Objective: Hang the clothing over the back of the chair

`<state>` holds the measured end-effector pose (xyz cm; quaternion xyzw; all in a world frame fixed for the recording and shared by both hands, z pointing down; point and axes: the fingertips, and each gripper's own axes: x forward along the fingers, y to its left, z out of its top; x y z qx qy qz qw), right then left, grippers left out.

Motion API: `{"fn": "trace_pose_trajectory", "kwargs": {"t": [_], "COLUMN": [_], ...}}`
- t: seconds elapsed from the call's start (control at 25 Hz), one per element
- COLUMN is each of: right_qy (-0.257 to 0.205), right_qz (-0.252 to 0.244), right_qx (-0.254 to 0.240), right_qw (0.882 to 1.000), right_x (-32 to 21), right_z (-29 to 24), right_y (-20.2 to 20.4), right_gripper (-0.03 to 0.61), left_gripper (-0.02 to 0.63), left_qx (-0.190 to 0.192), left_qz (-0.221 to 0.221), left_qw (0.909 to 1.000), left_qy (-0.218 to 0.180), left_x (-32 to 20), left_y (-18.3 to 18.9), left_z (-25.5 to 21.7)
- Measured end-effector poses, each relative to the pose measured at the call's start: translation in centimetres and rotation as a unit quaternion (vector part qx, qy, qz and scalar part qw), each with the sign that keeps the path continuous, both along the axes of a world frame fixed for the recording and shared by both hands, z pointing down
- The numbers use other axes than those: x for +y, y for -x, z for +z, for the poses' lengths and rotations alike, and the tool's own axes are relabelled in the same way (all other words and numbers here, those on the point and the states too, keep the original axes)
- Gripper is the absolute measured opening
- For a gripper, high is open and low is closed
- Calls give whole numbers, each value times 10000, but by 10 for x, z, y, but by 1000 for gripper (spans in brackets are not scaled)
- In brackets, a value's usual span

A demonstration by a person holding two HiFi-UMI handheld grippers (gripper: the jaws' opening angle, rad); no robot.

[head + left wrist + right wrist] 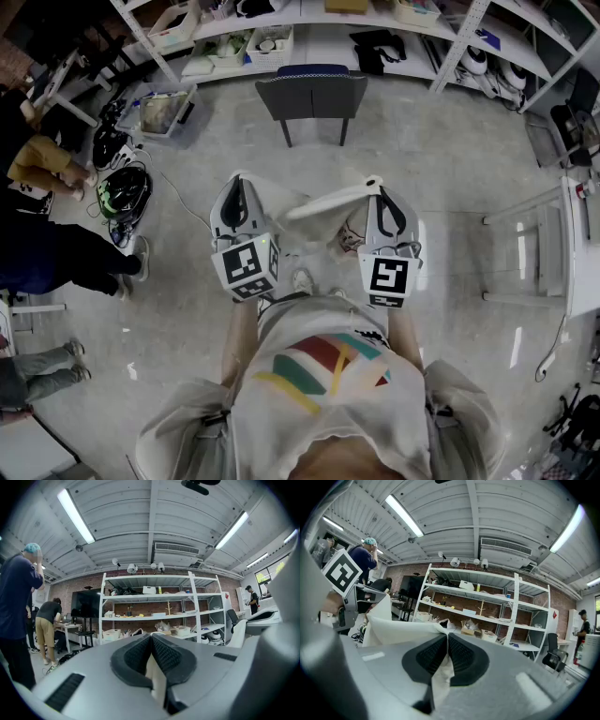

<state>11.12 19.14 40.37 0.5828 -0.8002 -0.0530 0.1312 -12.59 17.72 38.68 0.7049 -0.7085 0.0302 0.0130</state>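
Clearly both tools clamped shut on white garment [330, 198]: left gripper [235, 182] and right gripper [377, 184] each pinch one edge, spreading cloth wide between them, likely for draping. Chair [312, 93] stands far centre, well apart, before shelving [309, 26]; backrest bare.

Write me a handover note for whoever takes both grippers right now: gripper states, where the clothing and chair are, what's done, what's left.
Left gripper: shut on one edge of the white garment.
Right gripper: shut on the other edge.
Garment: held up and spread between the two grippers in front of the person, off the floor.
Chair: ahead by the shelves, well apart from the garment, with nothing on its back.
Done: garment gripped at both ends.
Left: carry it to the chair, probably lay it over the back, then open both grippers.
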Motion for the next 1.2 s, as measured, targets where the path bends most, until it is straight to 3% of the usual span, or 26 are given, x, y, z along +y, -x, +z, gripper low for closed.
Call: {"fn": "trace_pose_trajectory", "kwargs": {"t": [0.6,1.2], "right_qy": [24,94], "right_qz": [237,315], "right_qx": [-118,22], "right_qw": [9996,9995], "right_x": [-8,-22], "right_z": [1,8], "right_y": [-4,28], "right_gripper": [14,14], "left_gripper": [17,17], "left_qx": [11,196], "left_qz": [122,326], "left_qw": [9999,9992], "left_qy": [-39,-150], "left_x": [-3,-22], "left_y": [11,61], "left_z": [-4,-4]}}
